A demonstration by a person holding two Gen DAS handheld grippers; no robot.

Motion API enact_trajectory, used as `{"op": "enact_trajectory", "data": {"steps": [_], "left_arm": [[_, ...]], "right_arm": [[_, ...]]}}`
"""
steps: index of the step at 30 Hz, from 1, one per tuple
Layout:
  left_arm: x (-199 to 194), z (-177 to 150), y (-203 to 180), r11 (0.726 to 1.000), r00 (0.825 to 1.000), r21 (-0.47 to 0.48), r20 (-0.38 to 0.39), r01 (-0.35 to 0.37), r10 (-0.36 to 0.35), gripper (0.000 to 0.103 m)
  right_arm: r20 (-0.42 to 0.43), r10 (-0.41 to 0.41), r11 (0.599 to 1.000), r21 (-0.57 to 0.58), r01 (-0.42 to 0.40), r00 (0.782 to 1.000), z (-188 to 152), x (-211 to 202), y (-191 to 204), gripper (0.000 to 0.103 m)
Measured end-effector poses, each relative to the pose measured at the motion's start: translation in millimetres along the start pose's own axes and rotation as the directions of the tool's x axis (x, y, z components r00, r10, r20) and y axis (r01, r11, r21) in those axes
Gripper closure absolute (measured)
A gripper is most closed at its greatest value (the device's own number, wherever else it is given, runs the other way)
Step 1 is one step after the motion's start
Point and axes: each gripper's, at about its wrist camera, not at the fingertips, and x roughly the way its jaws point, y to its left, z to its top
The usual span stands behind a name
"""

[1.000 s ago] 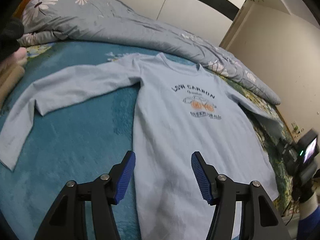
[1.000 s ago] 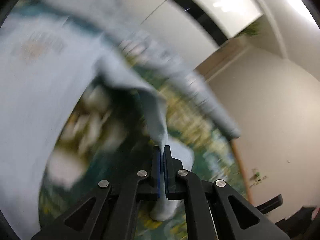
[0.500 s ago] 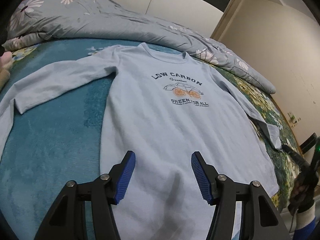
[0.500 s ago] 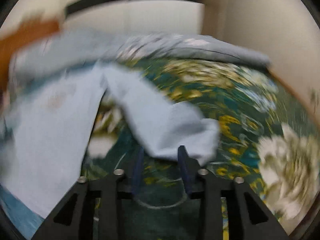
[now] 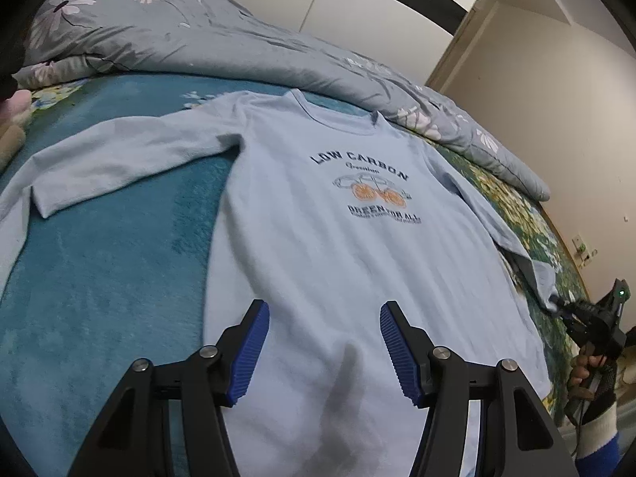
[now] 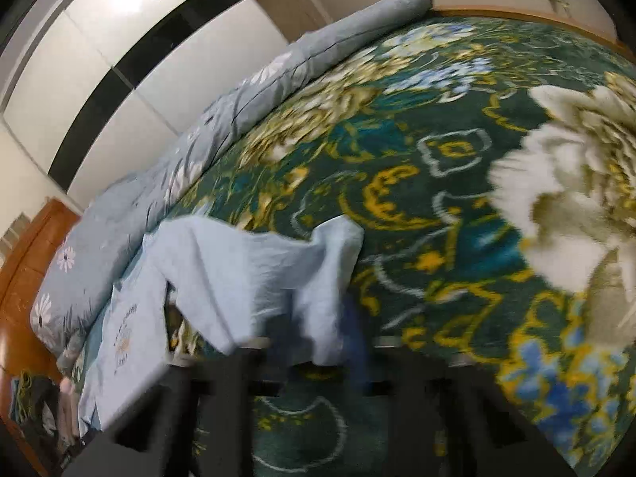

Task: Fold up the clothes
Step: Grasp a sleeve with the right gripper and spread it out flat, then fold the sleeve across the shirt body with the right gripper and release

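One shirt (image 5: 318,246) is spread face up on the bed (image 5: 99,270). Its right sleeve (image 6: 254,274) is being repositioned by the right gripper (image 6: 318,357), whose blurred jaws have just been closing around the cuff. Left gripper (image 5: 324,351) is held wide above the hem. Next, folding the sleeve inward is likely needed.

The light blue long-sleeved shirt (image 5: 318,238) lies face up and flat on the bed (image 5: 99,278), collar toward the grey quilt (image 5: 198,39). Chest print reads "LOW CARBON" above two orange wheels. One sleeve (image 5: 119,159) extends sideways, bent near its cuff. The other sleeve (image 6: 258,270) lies rumpled beside the body.
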Motion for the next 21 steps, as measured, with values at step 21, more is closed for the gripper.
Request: {"op": "enact_trajectory", "data": {"steps": [21], "left_arm": [[-67, 26, 136, 0.957, 0.965, -0.196, 0.111, -0.213, 0.238, 0.041]], "right_arm": [[0.154, -0.413, 0.884, -0.169, 0.436, 0.898, 119, 51, -20, 0.097]]}}
